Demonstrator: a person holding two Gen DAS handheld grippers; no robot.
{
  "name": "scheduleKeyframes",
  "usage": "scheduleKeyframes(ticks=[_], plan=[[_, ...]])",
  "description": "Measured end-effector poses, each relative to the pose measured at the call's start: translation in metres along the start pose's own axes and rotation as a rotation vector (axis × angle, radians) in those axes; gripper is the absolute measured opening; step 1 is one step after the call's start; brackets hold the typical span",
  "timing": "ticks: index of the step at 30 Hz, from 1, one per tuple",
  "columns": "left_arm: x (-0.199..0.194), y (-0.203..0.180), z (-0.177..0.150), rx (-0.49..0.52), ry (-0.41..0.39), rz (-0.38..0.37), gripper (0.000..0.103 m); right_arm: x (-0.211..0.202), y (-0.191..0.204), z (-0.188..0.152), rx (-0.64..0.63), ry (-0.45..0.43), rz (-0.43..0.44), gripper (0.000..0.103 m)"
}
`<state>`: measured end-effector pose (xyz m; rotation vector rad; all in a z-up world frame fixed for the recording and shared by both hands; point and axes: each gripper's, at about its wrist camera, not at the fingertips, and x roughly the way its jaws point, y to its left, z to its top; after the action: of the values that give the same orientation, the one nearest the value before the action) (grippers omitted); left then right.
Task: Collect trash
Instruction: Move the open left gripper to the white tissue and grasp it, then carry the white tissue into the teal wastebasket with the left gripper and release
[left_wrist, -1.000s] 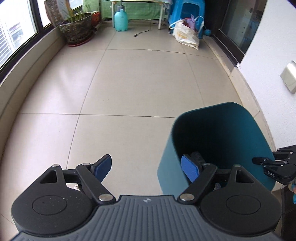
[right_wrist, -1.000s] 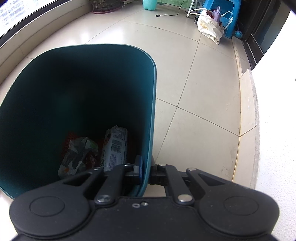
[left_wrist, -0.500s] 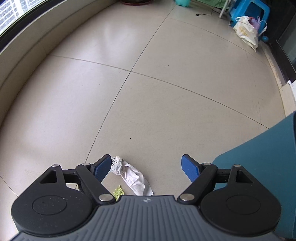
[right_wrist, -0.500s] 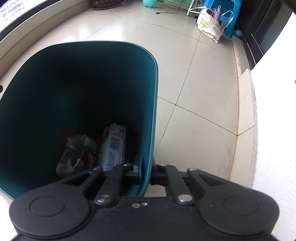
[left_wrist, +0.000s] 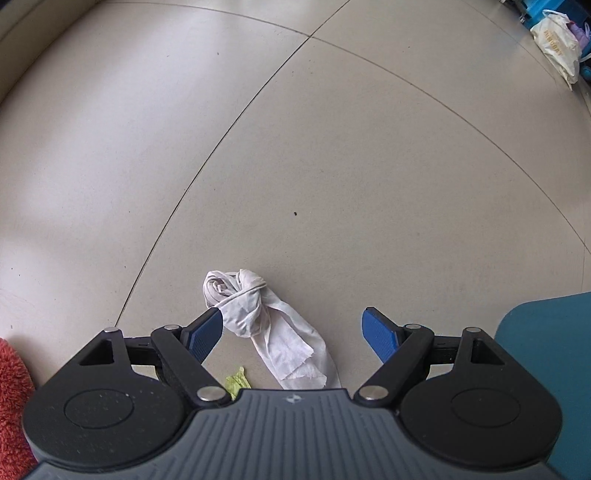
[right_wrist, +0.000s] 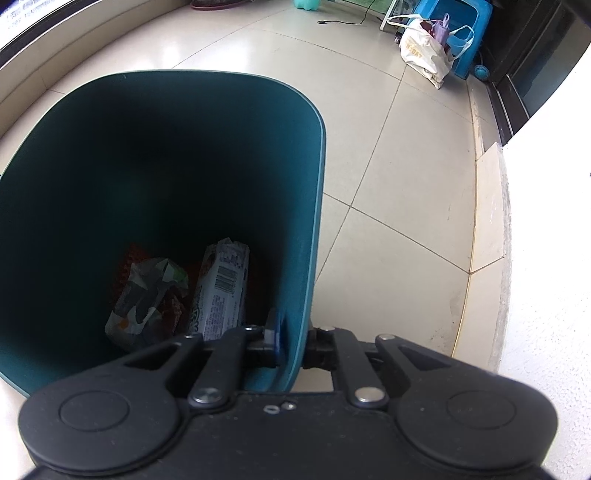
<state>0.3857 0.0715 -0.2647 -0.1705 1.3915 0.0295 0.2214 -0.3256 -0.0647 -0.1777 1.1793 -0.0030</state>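
A twisted white tissue (left_wrist: 264, 325) lies on the tiled floor, with a small green scrap (left_wrist: 236, 382) just below it. My left gripper (left_wrist: 293, 330) hangs open above the tissue, its left pad close beside the tissue's knotted end. A teal bin (right_wrist: 312, 206) stands tilted in the right wrist view; its corner (left_wrist: 546, 369) also shows at the right of the left wrist view. My right gripper (right_wrist: 293, 341) is shut on the bin's near wall. Inside the bin lie a white wrapper (right_wrist: 221, 288) and a crumpled packet (right_wrist: 147, 295).
A red fuzzy fabric (left_wrist: 11, 398) shows at the left edge. A white shopping bag (right_wrist: 424, 55) and a blue stool (right_wrist: 461, 26) stand far back by a dark door. A white wall (right_wrist: 546, 258) and raised ledge run along the right.
The left gripper has swung away from the bin and dropped toward the floor, so the tissue has grown larger between its fingers. The right gripper and bin have stayed nearly still.
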Motion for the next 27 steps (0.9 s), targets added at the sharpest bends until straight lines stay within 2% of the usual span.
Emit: scheduleKeyframes(ticks=[6, 9, 12, 16, 20, 26, 27], plan=[[0.028, 0.012, -0.002, -0.071, 0.006, 0.023, 0.082, 0.0, 0.005, 0.001, -0.029, 0.018, -0.02, 0.01], [0.032, 0.015, -0.003, -0.08, 0.0, 0.035, 0.061, 0.001, 0.008, 0.001, -0.045, 0.019, -0.038, 0.011], [0.041, 0.019, -0.006, -0.078, 0.057, 0.065, 0.036, 0.001, 0.009, 0.0, -0.047, 0.021, -0.042, 0.011], [0.035, 0.023, -0.011, -0.082, 0.038, 0.056, 0.022, 0.002, 0.01, 0.001, -0.052, 0.023, -0.05, 0.012], [0.026, 0.021, -0.025, -0.068, 0.022, 0.079, 0.021, 0.004, 0.011, 0.0, -0.052, 0.019, -0.05, 0.011], [-0.017, 0.004, -0.036, -0.005, -0.019, 0.095, 0.02, 0.007, 0.01, -0.003, -0.05, 0.015, -0.04, 0.011], [-0.021, -0.005, -0.026, 0.004, -0.026, 0.092, 0.02, 0.006, 0.01, -0.003, -0.048, 0.013, -0.038, 0.011]])
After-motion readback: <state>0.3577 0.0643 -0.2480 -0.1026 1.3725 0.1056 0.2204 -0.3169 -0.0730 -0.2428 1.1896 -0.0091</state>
